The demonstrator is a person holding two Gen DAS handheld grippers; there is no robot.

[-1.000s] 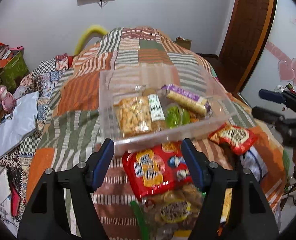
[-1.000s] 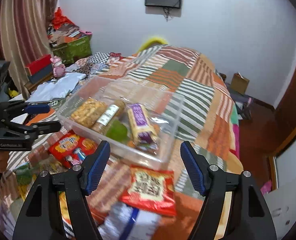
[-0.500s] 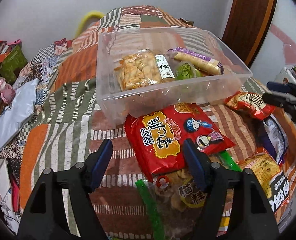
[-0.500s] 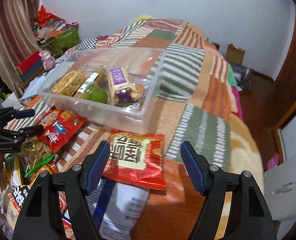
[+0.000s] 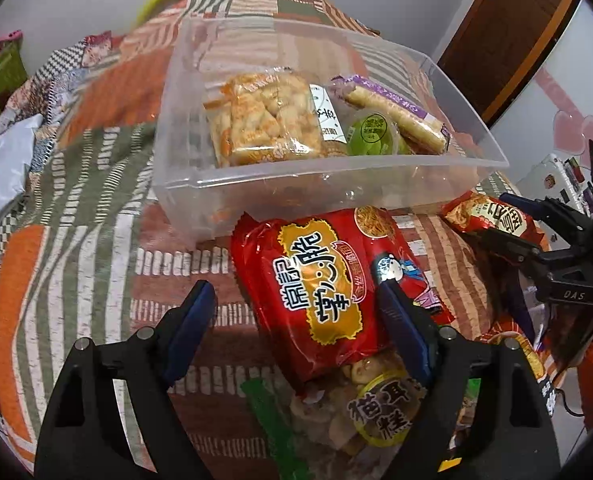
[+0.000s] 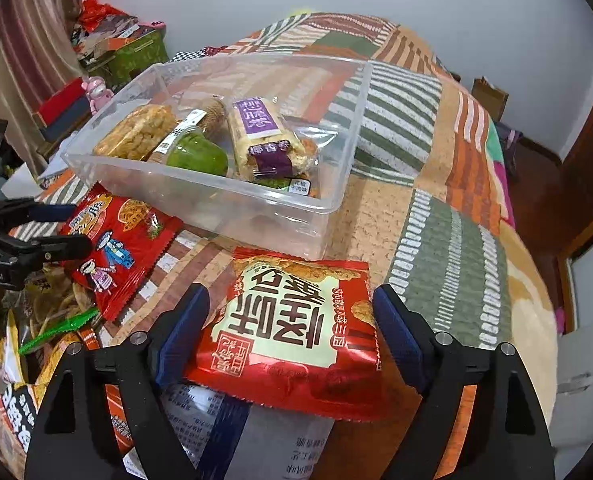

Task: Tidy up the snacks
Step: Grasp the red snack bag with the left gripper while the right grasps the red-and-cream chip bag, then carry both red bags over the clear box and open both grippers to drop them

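Now both sets of jaws are seen opening, wider than a second ago, and each pair has been lowered from a view across the bed to a steep look down on a chosen packet. On the left gripper (image 5: 294, 312), the jaws stand apart with the red noodle-snack packet (image 5: 328, 288) framed between them; the right-hand pad overlaps the packet's edge in the wrist view, but whether it touches cannot be told, and no squeeze is shown. On the right gripper (image 6: 290, 320), the jaws likewise stand apart to either side of the red-and-cream packet (image 6: 292, 328), which lies partly on a white-and-blue bag (image 6: 256, 440); nothing is gripped.

Just beyond both packets, the clear plastic bin (image 5: 376, 188) is set on the striped bedspread (image 5: 96, 184), its near wall close to the packets' top edges. Inside it a bag of golden puffs (image 5: 264, 120), a green cup (image 5: 372, 132) and a purple-labelled roll (image 5: 396, 108) are already stowed. More loose snacks, among them a clear bag of twisted crisps (image 5: 376, 400), are piled at the near edge of the bed.

A double pick-up is judged to be in preparation: the approach is nearly finished, and closing and lifting remain to be done.
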